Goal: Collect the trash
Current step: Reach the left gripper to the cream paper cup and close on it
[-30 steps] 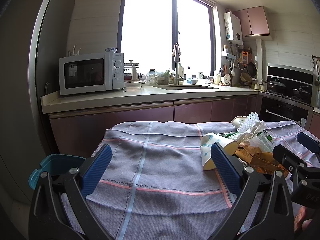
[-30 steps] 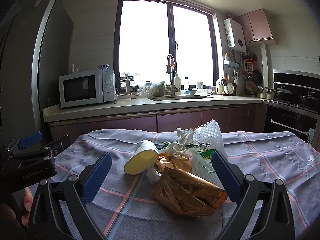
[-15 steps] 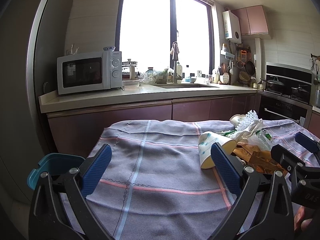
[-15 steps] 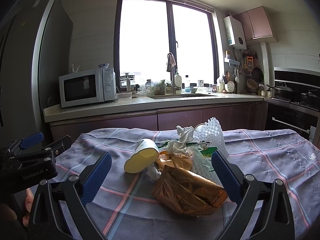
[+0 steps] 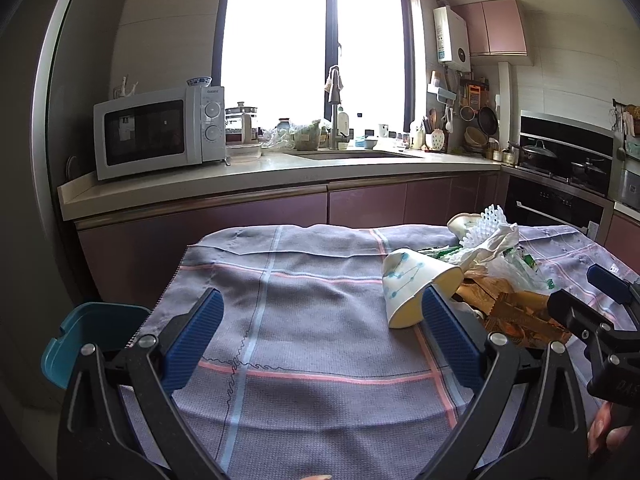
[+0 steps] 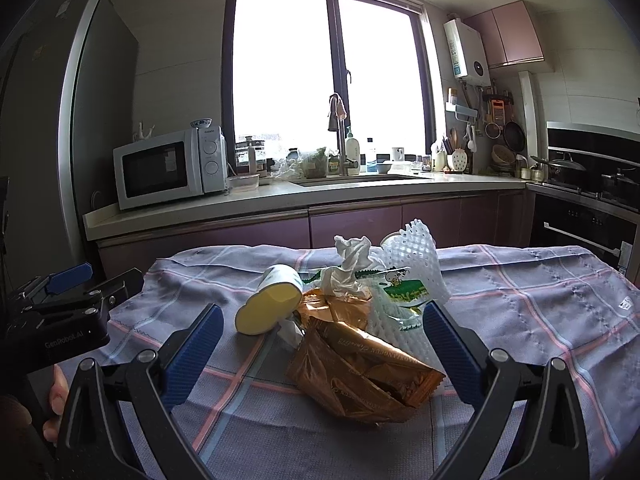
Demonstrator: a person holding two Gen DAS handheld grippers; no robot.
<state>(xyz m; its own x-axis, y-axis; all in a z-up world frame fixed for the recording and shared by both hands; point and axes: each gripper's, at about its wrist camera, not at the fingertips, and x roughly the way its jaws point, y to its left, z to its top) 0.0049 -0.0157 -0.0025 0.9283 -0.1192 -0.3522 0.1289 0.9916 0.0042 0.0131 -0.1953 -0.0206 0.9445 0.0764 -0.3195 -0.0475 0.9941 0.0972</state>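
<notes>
- In the left wrist view, we saw the left gripper (image 5: 320,336) at the bottom of the frame, its blue pads spread wide with nothing between them, above the checked cloth (image 5: 304,320) covering the bench.
- The trash pile (image 5: 492,276) sat at centre right of that frame: a paper cup (image 5: 412,288) on its side, with white foam netting (image 5: 486,228) and a gold wrapper (image 5: 516,312) beyond it. A teal bin (image 5: 86,336) showed at lower left, off the cloth's edge.
- The right gripper (image 5: 608,312) entered from the right edge, beside the pile.
- In the right wrist view, we saw the right gripper (image 6: 320,344) with pads wide apart, framing the gold wrapper (image 6: 360,372) at lower centre without touching it. The paper cup (image 6: 270,306), a crumpled tissue (image 6: 348,264) and the foam netting (image 6: 416,264) lay just behind.
</notes>
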